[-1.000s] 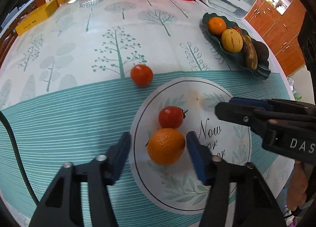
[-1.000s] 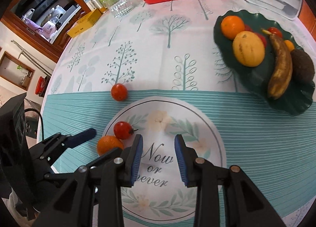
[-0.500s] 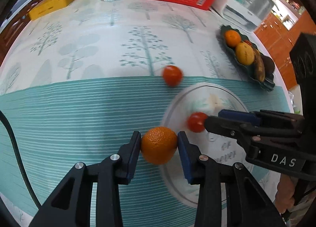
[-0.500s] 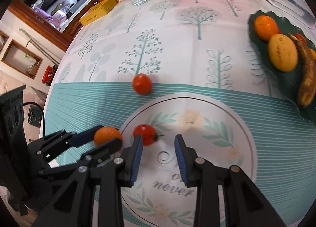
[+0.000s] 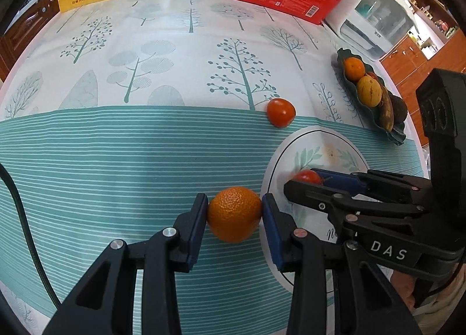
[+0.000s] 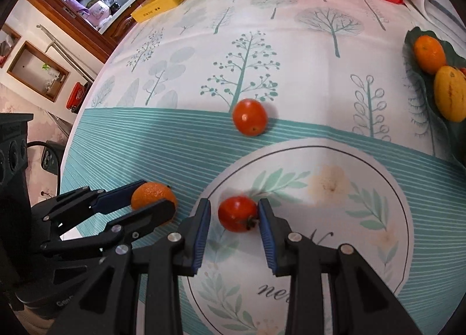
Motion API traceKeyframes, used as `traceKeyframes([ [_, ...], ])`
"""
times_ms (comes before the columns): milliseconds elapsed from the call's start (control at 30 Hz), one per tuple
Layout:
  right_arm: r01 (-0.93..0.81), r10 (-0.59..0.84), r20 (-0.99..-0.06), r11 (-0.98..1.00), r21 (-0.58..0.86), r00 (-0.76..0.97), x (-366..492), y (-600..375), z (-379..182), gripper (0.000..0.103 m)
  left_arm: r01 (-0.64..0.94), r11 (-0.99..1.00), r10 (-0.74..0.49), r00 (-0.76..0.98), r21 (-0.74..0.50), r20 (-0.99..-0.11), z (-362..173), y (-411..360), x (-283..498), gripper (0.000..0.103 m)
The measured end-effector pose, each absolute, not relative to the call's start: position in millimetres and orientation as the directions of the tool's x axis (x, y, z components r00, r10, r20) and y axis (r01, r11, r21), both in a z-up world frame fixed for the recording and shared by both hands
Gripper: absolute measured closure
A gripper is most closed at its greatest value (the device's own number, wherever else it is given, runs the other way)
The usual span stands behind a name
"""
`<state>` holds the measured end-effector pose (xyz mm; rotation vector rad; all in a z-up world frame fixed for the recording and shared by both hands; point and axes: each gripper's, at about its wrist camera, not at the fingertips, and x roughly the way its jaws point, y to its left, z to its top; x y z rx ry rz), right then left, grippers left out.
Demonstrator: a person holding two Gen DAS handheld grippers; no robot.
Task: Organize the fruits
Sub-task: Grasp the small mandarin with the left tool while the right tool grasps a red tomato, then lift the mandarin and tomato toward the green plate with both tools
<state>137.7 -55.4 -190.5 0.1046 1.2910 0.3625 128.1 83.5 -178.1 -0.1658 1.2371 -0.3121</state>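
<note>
We've got the mandarin (image 5: 234, 214) clamped between the blue pads of our left gripper (image 5: 234, 215), just off the left rim of the round printed mat (image 6: 378, 177), over the striped tablecloth (image 5: 116, 160). Our right gripper (image 6: 234, 217) straddles a stemmed tomato (image 6: 237, 214) lying on the mat; the right pad touches it, the left pad stands a sliver clear, so no grip there. A second tomato (image 6: 250, 116) sits on the cloth beyond the mat. Far right, the dark green leaf-shaped dish (image 5: 396, 131) carries an orange, a yellow fruit and a browned banana.
</note>
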Motion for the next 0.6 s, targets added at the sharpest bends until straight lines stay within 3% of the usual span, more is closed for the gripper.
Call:
traceKeyframes([
  [67, -0.208, 0.321, -0.919, 0.938, 0.276, 0.229, 137, -55, -191, 0.076, 0.145, 0.945, -0.324, 0.293, -0.293, -0.900, -178, 85, 128, 0.066],
  [600, -0.225, 0.321, -0.915, 0.937, 0.268, 0.244, 114, -57, -179, 0.077, 0.168, 0.948, -0.311, 0.303, -0.270, -0.901, -167, 80, 122, 0.066],
])
